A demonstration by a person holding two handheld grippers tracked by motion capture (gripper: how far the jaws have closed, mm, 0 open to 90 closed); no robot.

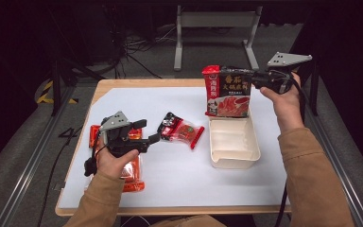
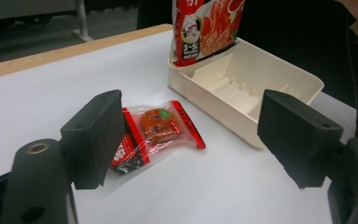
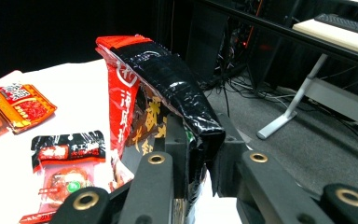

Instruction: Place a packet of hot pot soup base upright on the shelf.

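White-covered bench [image 1: 170, 189]: right hand-held gripper [image 1: 257, 79] clamps floppy, crinkly sauce pouch [image 1: 228, 91] by its top edge; left hand-held gripper [image 1: 146, 131] agape.

A wooden table [image 1: 123, 85] carried a white sheet [image 1: 179, 175]; on it lay a cream tray [image 1: 234, 142], a clear snack packet [image 1: 182, 131] ahead of the left gripper [image 1: 152, 131], and orange packets [image 1: 132, 177] beneath that gripper.

Tan sleeves [image 1: 307, 175]; black tongs [image 1: 151, 138]

high view looks down; both gripper views share the tray [image 2: 242, 100].
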